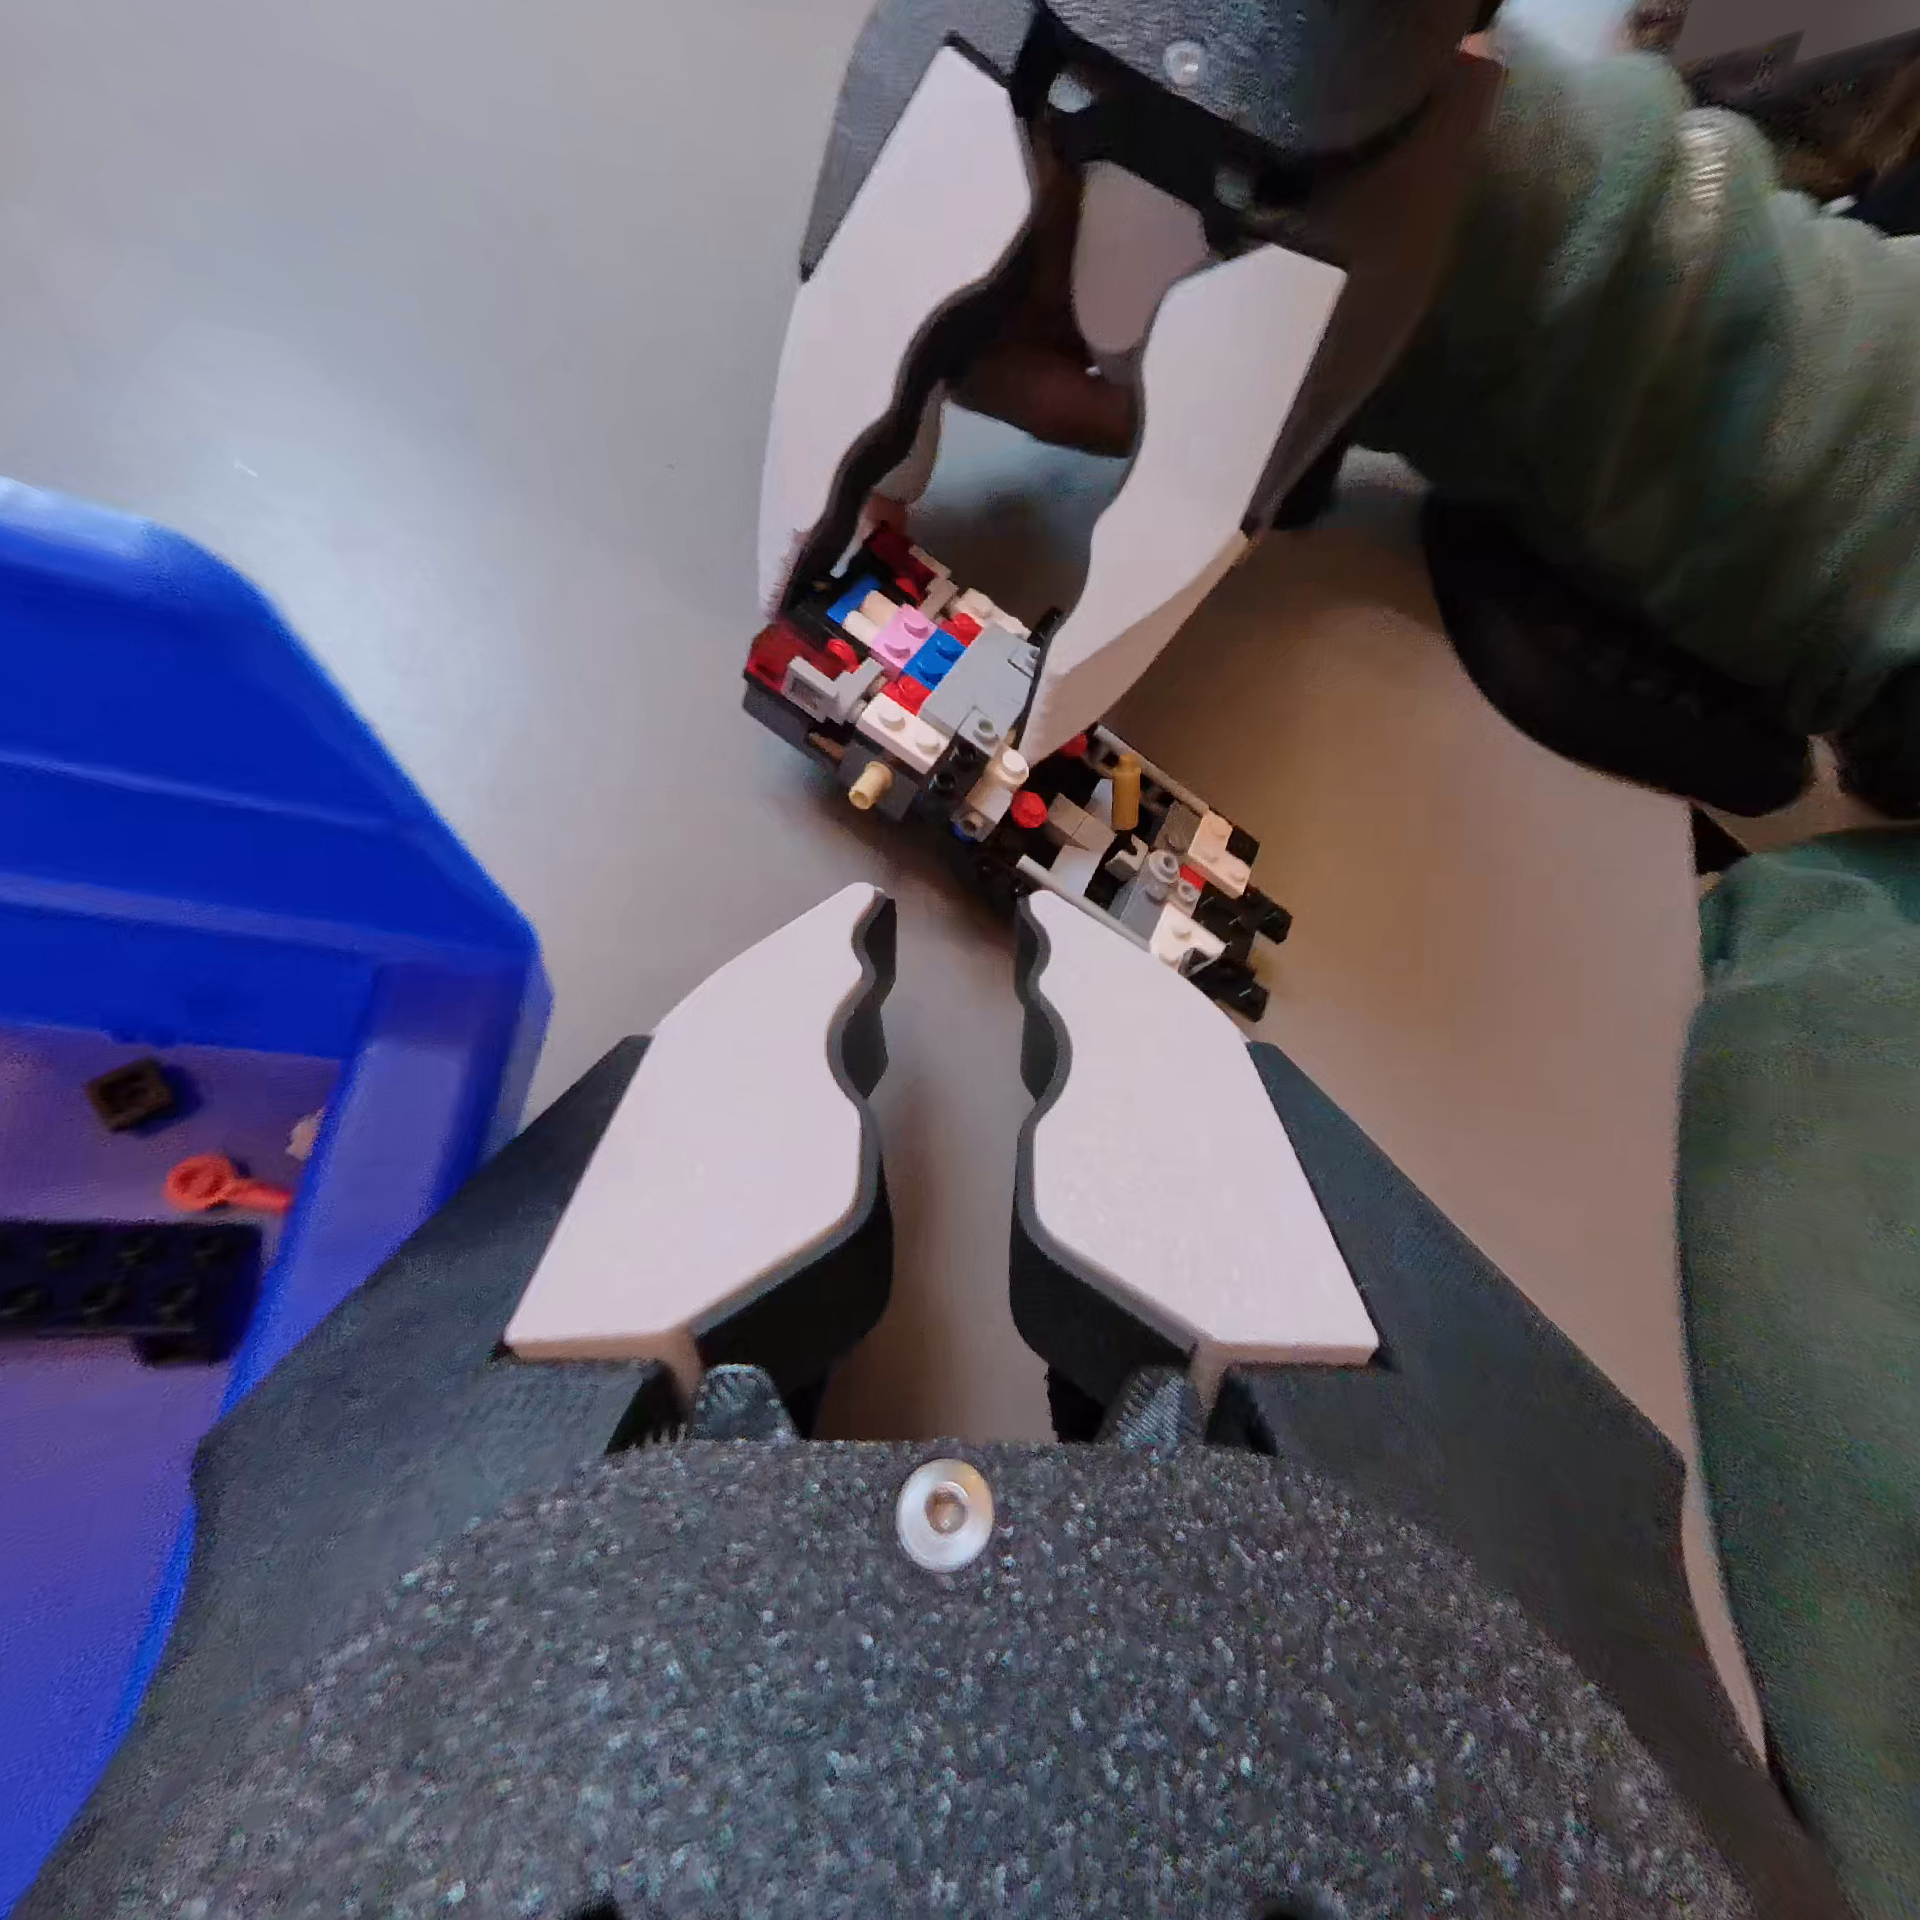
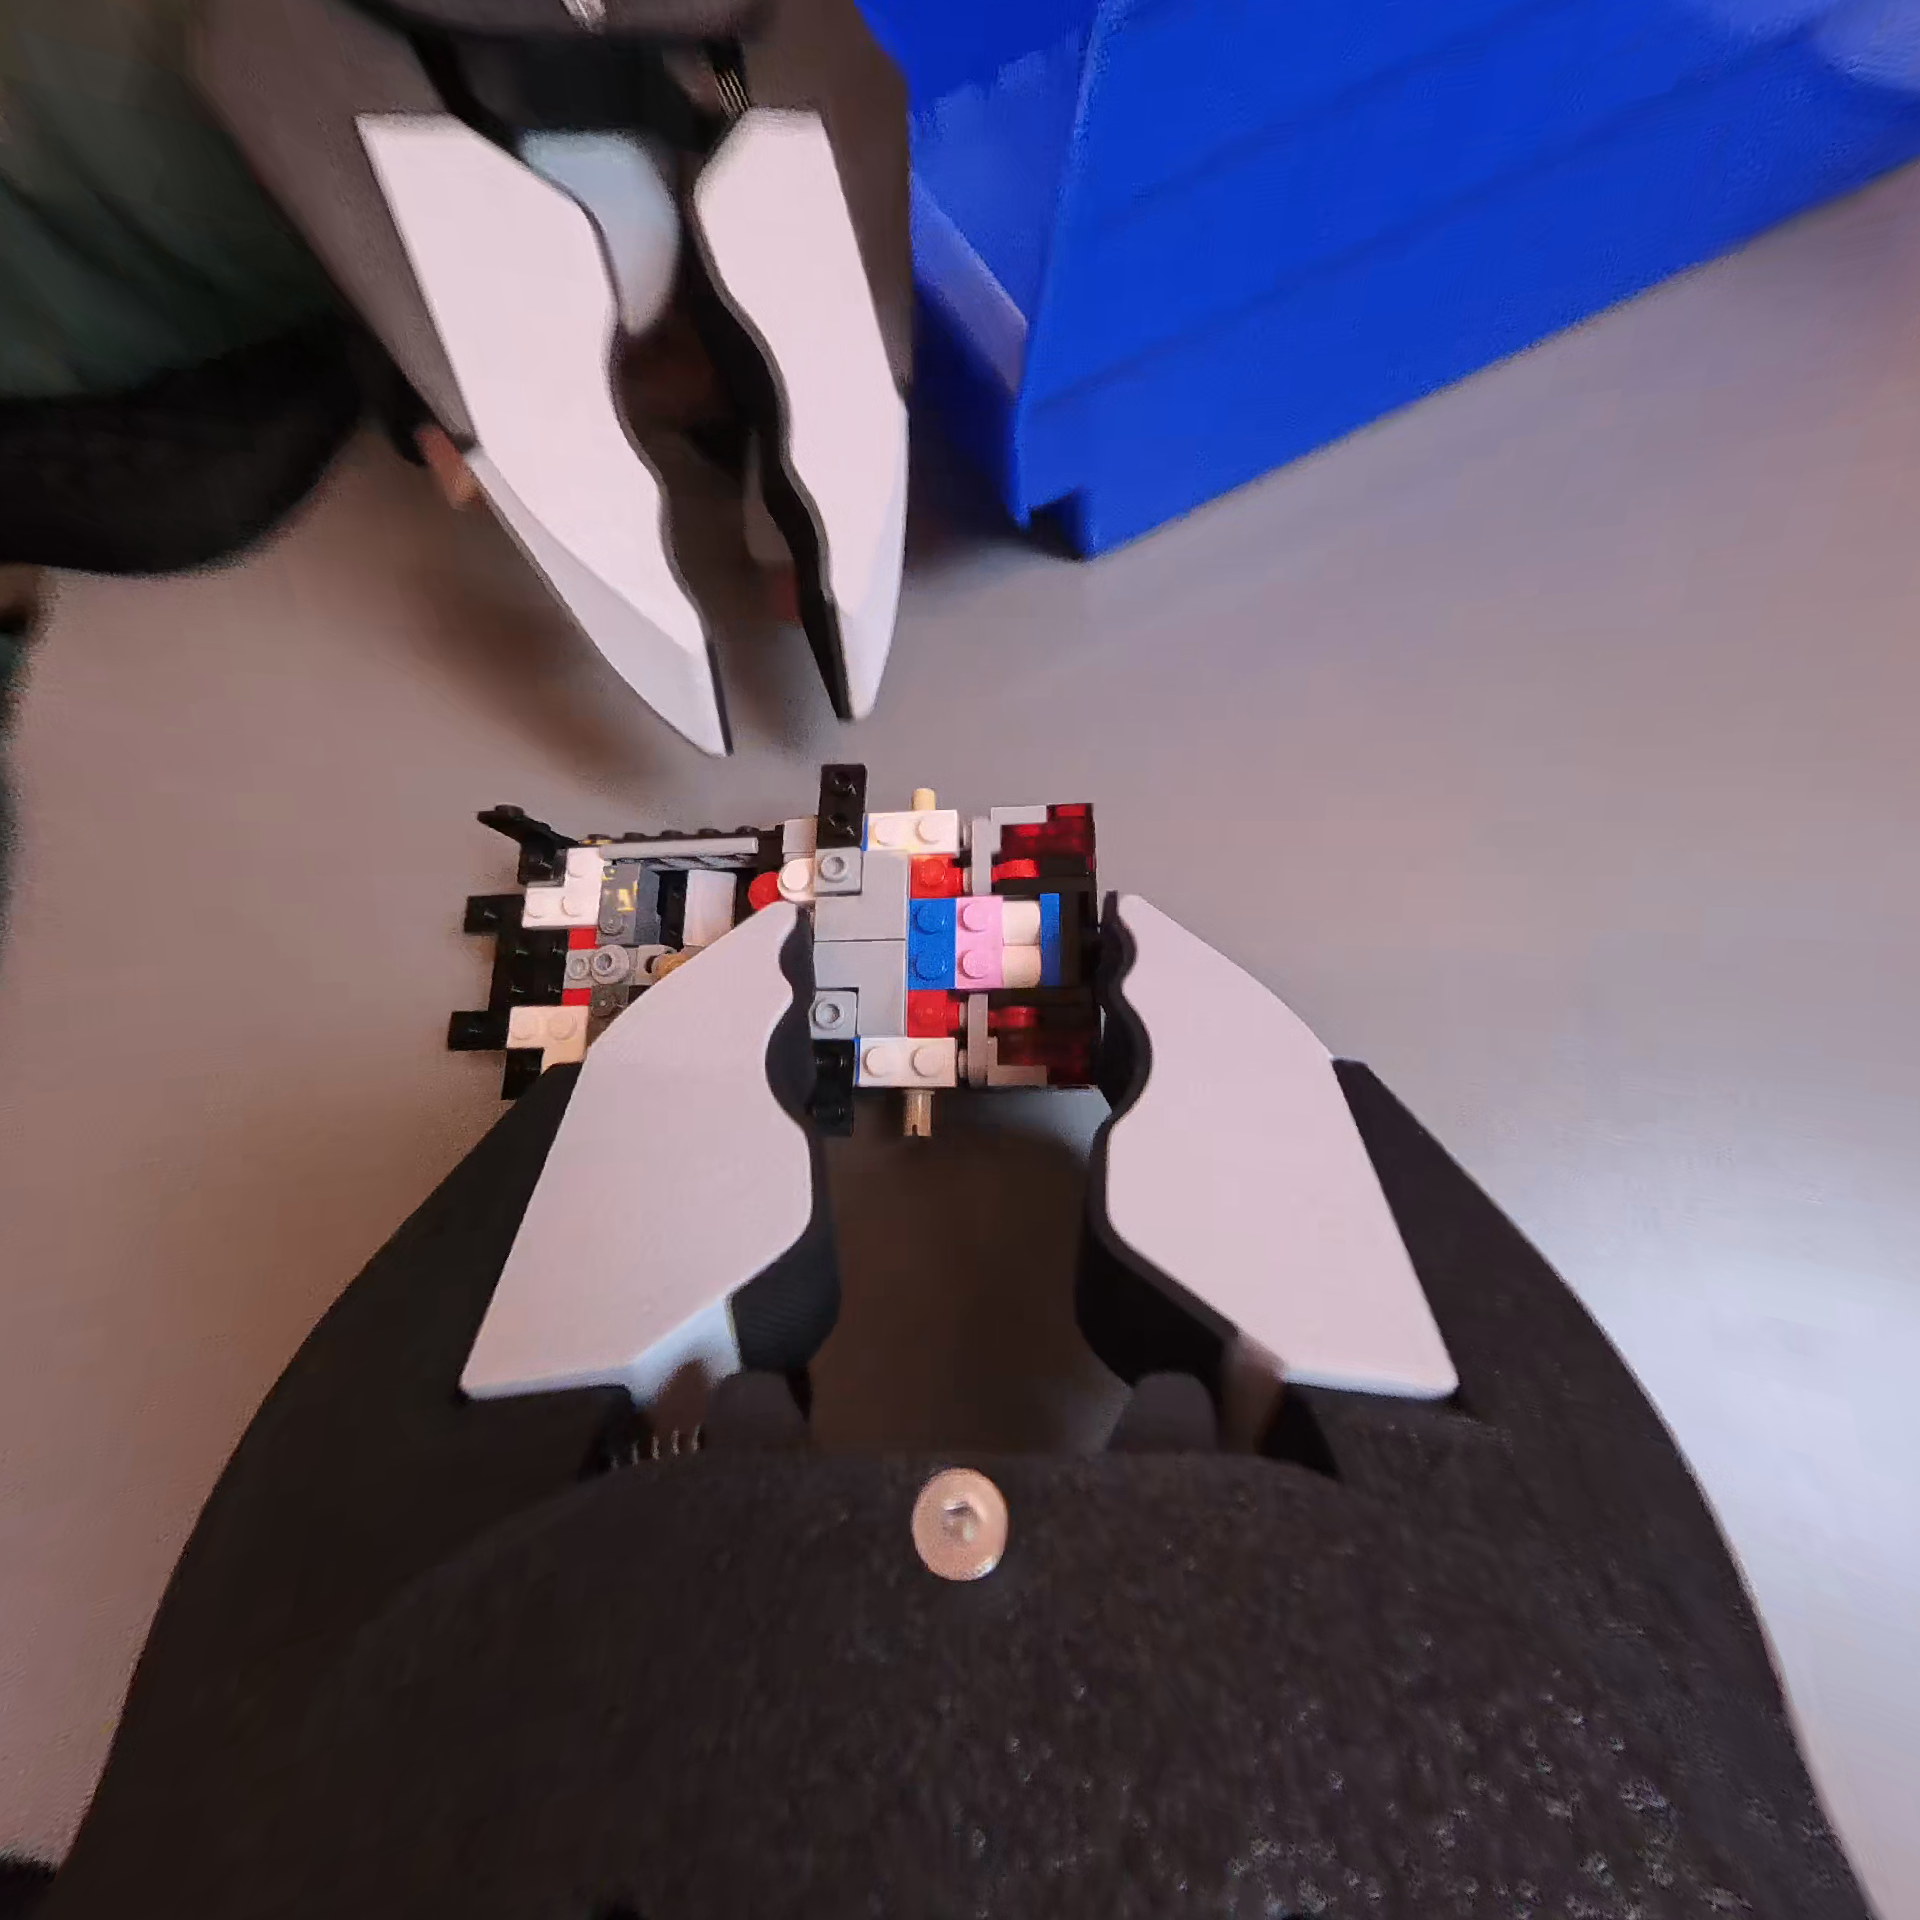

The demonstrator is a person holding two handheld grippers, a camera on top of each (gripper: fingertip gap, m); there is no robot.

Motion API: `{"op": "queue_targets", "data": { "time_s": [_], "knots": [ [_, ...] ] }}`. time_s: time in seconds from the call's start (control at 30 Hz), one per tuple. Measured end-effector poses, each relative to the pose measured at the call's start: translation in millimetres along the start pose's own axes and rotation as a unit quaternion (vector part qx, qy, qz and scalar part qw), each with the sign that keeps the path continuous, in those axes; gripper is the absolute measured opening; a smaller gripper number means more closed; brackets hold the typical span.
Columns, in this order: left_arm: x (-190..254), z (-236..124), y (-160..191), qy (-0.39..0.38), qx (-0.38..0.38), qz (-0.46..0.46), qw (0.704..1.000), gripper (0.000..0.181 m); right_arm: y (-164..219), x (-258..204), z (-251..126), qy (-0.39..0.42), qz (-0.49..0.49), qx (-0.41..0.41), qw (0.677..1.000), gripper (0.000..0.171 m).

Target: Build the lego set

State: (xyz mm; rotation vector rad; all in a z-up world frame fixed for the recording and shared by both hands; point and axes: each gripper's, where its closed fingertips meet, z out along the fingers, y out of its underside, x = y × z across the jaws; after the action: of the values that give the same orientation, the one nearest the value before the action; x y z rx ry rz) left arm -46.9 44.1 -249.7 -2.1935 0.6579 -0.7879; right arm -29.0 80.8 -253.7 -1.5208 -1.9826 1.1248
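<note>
Left wrist view: left gripper [image 1: 954,914] low over the grey table [image 1: 416,416], jaws parted by a narrow gap, nothing between them, tips just short of the brick model [image 1: 935,717]. Model lying flat on the table, dead ahead; a longer black-and-white section [image 1: 1174,883] trailing off to the right. Right gripper [image 1: 914,665] coming in from the top, straddling the model's colourful block, fingers pressed to either flank. Blue bin [image 1: 260,831] at the left, loose bricks [image 1: 130,1091] inside. Green sleeve [image 1: 1662,364] behind the far gripper.

Right wrist view: right gripper [image 2: 951,914] clamped on the brick model [image 2: 935,935], one finger on the grey side, the other on the red-and-black end. Left gripper [image 2: 790,727] hovering just beyond the model, tips near its far edge, slightly apart, gripping nothing. Blue bin [image 2: 1403,260] top right, on the grey table [image 2: 1455,831].
</note>
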Motion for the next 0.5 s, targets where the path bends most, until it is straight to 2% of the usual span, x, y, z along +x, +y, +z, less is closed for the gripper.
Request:
{"op": "queue_targets", "data": {
  "time_s": [0.13, 0.27, 0.4, 0.5],
  "knots": [
    [16.7, 4.4, -4.0, 0.055, 0.017, -0.009, 0.998, 0.026, -14.4, -6.6, -17.0, -0.047, 0.007, 0.073, 0.996, 0.053],
    [36.7, 1.5, -19.4, 0.109, 0.066, -0.001, 0.992, 0.029, -44.9, -32.2, -42.0, -0.169, 0.043, 0.194, 0.965, 0.052],
    [33.1, -8.2, -42.9, 0.034, 0.135, 0.087, 0.986, 0.033, -68.3, -58.2, -73.7, -0.297, 0.069, 0.284, 0.909, 0.052],
    [37.8, -21.4, -67.1, -0.038, 0.209, 0.172, 0.962, 0.043, -72.4, -72.5, -81.1, -0.359, 0.080, 0.293, 0.883, 0.052]
  ]
}}
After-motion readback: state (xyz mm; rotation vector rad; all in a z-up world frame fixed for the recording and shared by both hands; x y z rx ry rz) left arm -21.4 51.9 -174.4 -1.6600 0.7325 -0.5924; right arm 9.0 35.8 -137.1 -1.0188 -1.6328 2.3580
